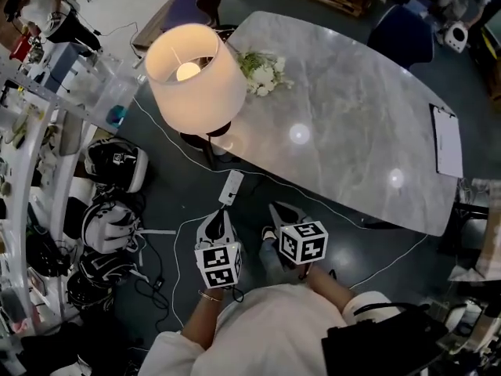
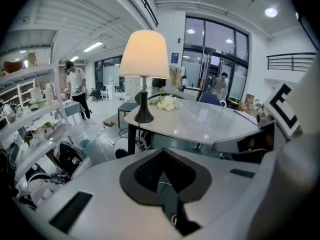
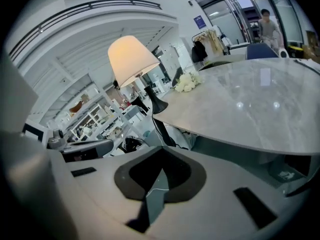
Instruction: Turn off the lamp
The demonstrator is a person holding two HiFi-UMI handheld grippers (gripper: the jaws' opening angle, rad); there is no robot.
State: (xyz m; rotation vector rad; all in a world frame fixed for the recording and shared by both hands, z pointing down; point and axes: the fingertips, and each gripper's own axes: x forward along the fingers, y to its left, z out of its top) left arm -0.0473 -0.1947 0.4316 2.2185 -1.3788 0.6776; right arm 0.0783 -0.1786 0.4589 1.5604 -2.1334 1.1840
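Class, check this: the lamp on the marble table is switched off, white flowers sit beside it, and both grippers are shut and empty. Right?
No: the lamp is on; its shade glows in the head view. The rest holds: marble table, white flowers beside it, left gripper and right gripper shut and empty.

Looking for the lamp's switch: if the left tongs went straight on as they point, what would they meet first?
Probably the white box on the floor just ahead of the left tongs; depth unclear.
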